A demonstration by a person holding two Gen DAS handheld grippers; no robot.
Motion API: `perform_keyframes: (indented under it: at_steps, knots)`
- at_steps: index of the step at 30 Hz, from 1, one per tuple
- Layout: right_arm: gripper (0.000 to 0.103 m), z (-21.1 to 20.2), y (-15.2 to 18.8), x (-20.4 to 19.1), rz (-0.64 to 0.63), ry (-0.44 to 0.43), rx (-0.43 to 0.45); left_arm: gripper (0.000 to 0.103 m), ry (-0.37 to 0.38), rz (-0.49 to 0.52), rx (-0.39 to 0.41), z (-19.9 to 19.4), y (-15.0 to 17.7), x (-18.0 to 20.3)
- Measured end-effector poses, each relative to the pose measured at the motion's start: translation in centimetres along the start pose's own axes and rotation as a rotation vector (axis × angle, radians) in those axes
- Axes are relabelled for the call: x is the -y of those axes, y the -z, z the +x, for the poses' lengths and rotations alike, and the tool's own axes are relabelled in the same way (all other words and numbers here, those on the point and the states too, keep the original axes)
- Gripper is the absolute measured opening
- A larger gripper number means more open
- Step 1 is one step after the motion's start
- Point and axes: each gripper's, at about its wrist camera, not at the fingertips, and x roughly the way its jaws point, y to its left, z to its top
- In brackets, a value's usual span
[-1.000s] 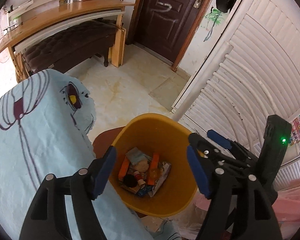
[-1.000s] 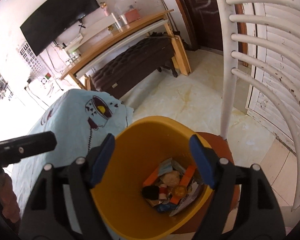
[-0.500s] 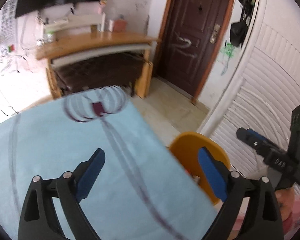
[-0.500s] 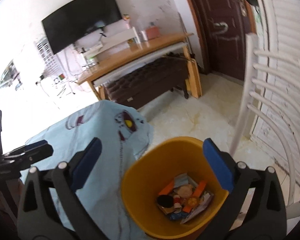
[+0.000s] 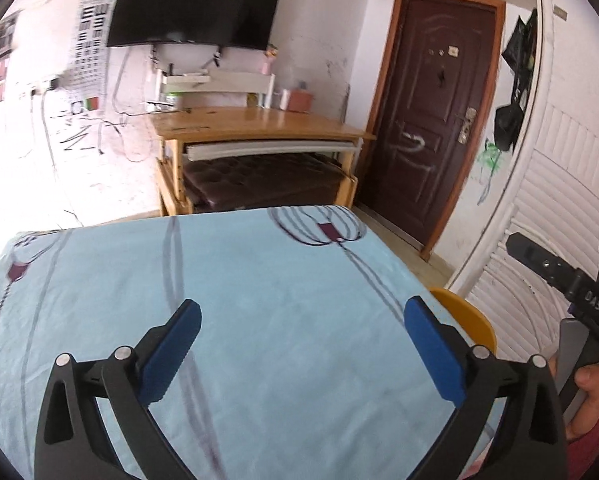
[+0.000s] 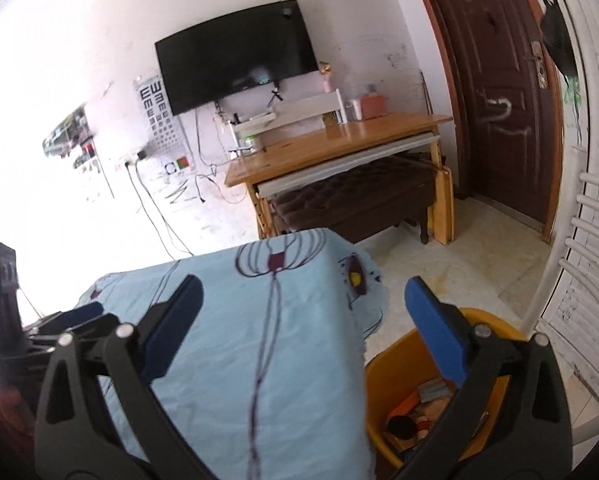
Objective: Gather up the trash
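Observation:
My left gripper is open and empty above the table with the light blue cloth. My right gripper is open and empty, over the table's right edge. The yellow bin stands on the floor right of the table; several pieces of trash lie in its bottom. In the left wrist view only the bin's rim shows past the table edge. No trash shows on the cloth. The right gripper's body shows at the right of the left wrist view, the left gripper's at the left of the right wrist view.
A wooden desk with a dark padded bench under it stands at the far wall below a black TV. A dark brown door is at the back right. White slatted panels stand beside the bin.
Both grippers have lifted and swung from over the bin toward the table. The left wrist view now faces the cloth and far wall; the bin has slid to the lower right.

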Motion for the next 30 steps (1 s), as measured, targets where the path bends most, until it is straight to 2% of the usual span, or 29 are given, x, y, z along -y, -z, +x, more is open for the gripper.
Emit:
perform_keyframes:
  at_steps: [6, 13, 19, 24, 30]
  knots:
    - [0.097, 0.8, 0.5, -4.4, -0.06, -0.009, -0.013, 0.096, -0.024, -0.046, 0.044, -3.3, 1.4, -3.8]
    - [0.097, 1.7, 2.3, -8.9, -0.098, 0.001, -0.036, 0.096, -0.075, -0.051, 0.114, -7.4, 3.1, -6.7]
    - [0.097, 0.8, 4.6, -12.7, -0.141, 0.027, 0.012, 0.096, -0.11, -0.069, 0.151, -10.6, 4.5, -9.0]
    - [0.097, -0.2, 6.9, -14.8, -0.177, 0.058, 0.063, 0.096, -0.133, -0.072, 0.155, -12.4, 5.5, -10.0]
    - [0.097, -0.7, 8.1, -15.5, -0.172, 0.039, 0.065, 0.096, -0.137, -0.063, 0.155, -13.8, 5.9, -10.0]
